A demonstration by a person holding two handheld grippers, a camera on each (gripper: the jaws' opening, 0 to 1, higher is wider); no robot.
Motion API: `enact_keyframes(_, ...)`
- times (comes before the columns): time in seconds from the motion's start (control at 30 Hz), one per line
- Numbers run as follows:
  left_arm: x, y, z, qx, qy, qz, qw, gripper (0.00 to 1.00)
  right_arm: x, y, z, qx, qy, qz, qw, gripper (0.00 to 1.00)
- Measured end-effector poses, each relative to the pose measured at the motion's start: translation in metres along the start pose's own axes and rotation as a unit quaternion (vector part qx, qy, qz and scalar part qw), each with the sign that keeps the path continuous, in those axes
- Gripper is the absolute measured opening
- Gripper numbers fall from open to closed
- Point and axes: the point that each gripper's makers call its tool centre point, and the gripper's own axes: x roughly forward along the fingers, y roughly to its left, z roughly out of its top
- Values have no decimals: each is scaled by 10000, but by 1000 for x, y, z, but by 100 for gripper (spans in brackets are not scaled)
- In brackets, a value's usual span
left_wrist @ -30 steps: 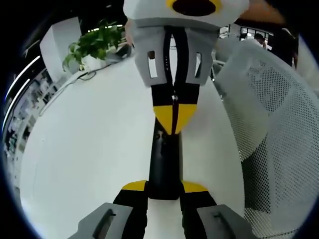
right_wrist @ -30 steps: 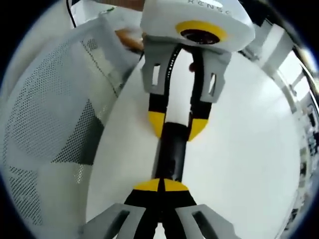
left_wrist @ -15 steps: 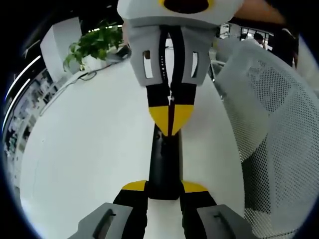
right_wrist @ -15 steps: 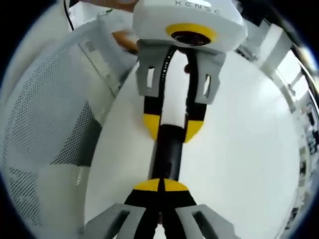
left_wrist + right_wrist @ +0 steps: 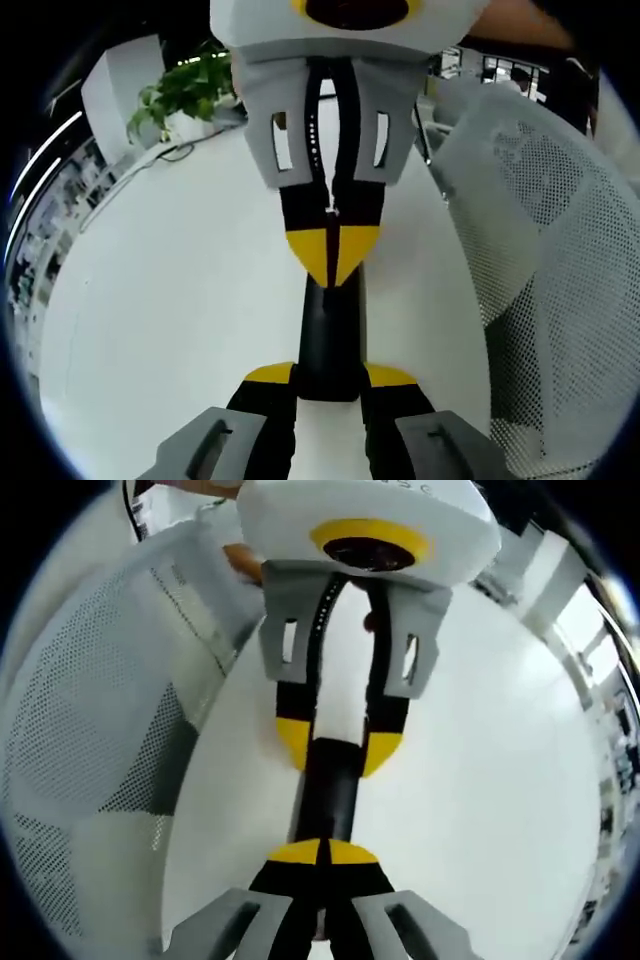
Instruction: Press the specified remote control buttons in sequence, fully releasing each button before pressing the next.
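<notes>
My left gripper (image 5: 330, 378) clamps the black remote control (image 5: 330, 335). My right gripper (image 5: 322, 852), jaws together, presses it. A slipped tip could hit a neighbouring button.

A white table (image 5: 180, 300) with a white mesh chair (image 5: 545, 230) beside it and a leafy plant (image 5: 185, 90) behind

white table (image 5: 180, 300), mesh chair (image 5: 550, 220), potted plant (image 5: 185, 90)

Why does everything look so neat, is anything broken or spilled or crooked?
Nothing stands out. The black remote is whole, held at one end by the left gripper, with the right gripper's shut fingers on top of it. The white table is clean, and the mesh chair beside it looks fine.
</notes>
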Motion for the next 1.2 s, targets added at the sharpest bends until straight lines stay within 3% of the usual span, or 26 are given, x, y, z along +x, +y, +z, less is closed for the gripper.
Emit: enact_keyframes(1.2, 1, 1, 1, -17, 4, -25, 10000, 24, 2, -1, -1, -83, 107, 56, 9999, 0)
